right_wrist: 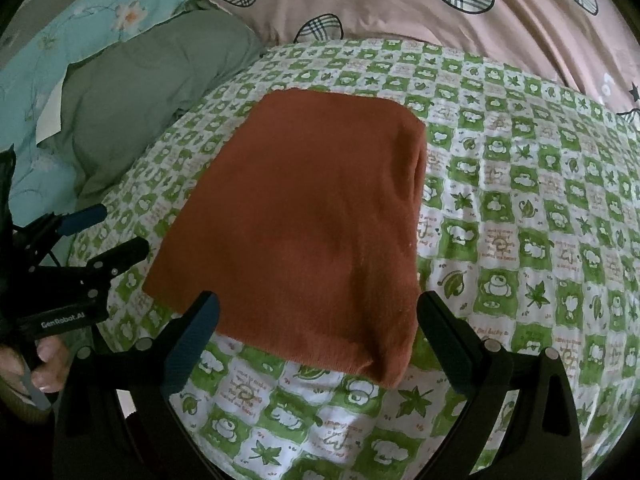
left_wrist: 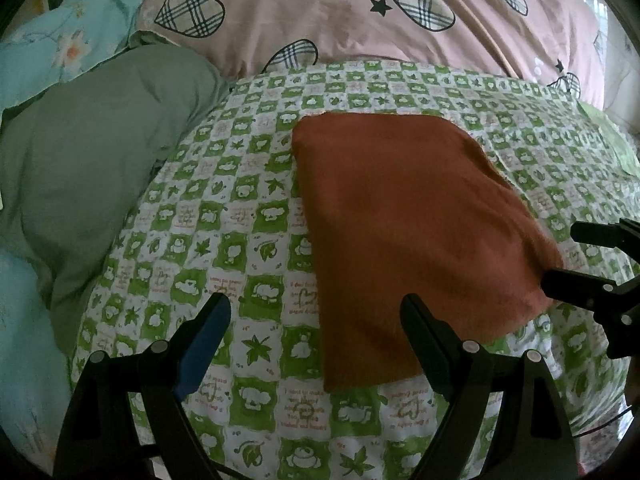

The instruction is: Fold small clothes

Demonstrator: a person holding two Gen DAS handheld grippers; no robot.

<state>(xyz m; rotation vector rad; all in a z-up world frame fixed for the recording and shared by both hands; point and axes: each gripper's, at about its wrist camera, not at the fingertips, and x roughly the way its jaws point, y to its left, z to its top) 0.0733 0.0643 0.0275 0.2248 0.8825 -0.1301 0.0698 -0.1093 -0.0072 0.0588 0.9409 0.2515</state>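
Sitting nearest to each camera are two grippers, one for each hand, and both are holding their two fingers wide apart with nothing between them. From its own camera, the left gripper [left_wrist: 316,320] is hanging just above the green checked sheet [left_wrist: 256,216], with its right finger reaching over the near edge of the cloth. From the other camera, the right gripper [right_wrist: 318,318] is hanging over the near end of that same cloth. One orange-brown cloth [right_wrist: 304,216] is lying flat on the sheet, folded into a neat block, between the two grippers and a little past them. Its right side is looking thick and rolled, but how many layers are lying inside is hard to tell. Peeking in at the left edge of the right camera's view is the left gripper again, with one hand [right_wrist: 44,364] wrapping around its handle, mostly cut off. The right gripper is also showing at the right edge of the left camera's view, only partly in view. Farther back, one plain green pillow [left_wrist: 100,152] is resting beside the sheet on the left. Behind it, one blue flowered cover [left_wrist: 72,36] is bunching up. Farthest away, one pink blanket with checked hearts [left_wrist: 344,20] is spreading across the back, its top running out of view.
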